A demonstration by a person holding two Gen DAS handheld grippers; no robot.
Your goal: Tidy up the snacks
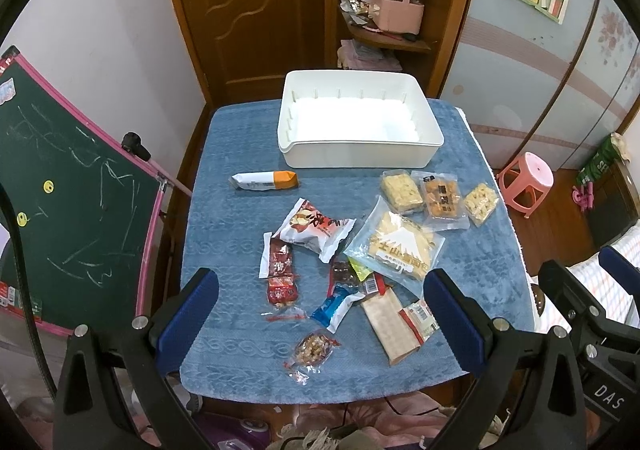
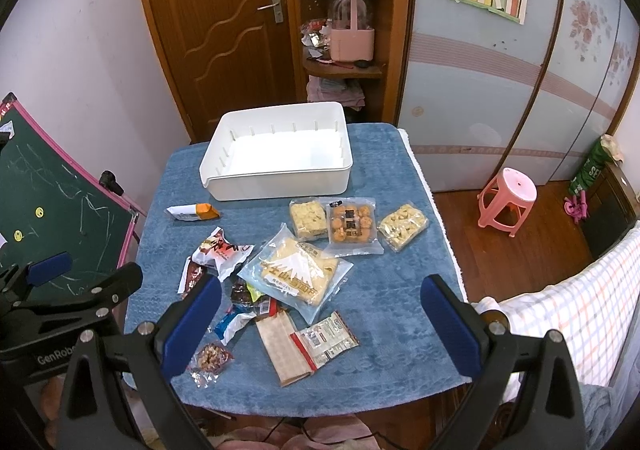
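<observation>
Both grippers, left gripper point(image 1: 320, 314) and right gripper point(image 2: 320, 324), spread wide, empty; snack packets point(image 1: 394, 246) scattered near white bin point(image 1: 360, 153), unsorted.

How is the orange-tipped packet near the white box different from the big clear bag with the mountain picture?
The orange-tipped packet is narrow and opaque, white with one orange end; the mountain-picture bag is wide, flat and clear, showing pale contents. The packet lies alone on the blue cloth, while the bag's lower corner overlaps other wrappers. The packet lies closer to the white box than the bag. Both are sealed, lying flat, outside the box.
</observation>
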